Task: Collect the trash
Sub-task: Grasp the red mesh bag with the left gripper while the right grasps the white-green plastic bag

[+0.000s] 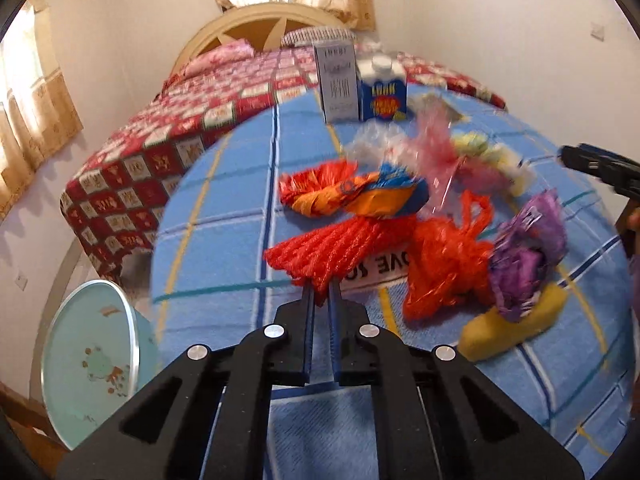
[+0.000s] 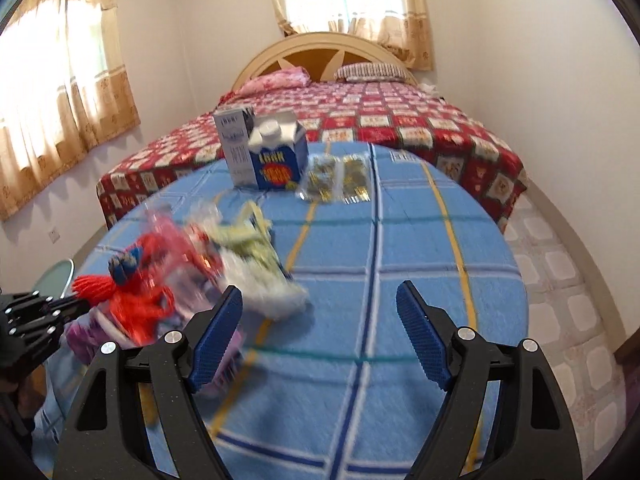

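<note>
From the left wrist camera, the left gripper [image 1: 322,294] is pinched tight on the near edge of a ribbed red wrapper [image 1: 320,252], which lies on the blue checked tablecloth [image 1: 224,208] at the front of a heap of trash — an orange-and-blue wrapper [image 1: 384,194], a red plastic bag [image 1: 444,264], a purple wrapper [image 1: 524,256]. A pale green bin [image 1: 92,360] sits below the table's left edge.

From the right wrist camera, the right gripper [image 2: 320,316] hangs wide open and empty above bare cloth, just right of the heap. A blue carton [image 2: 276,160] and a grey box [image 2: 236,140] stand at the far side of the table, touching.
</note>
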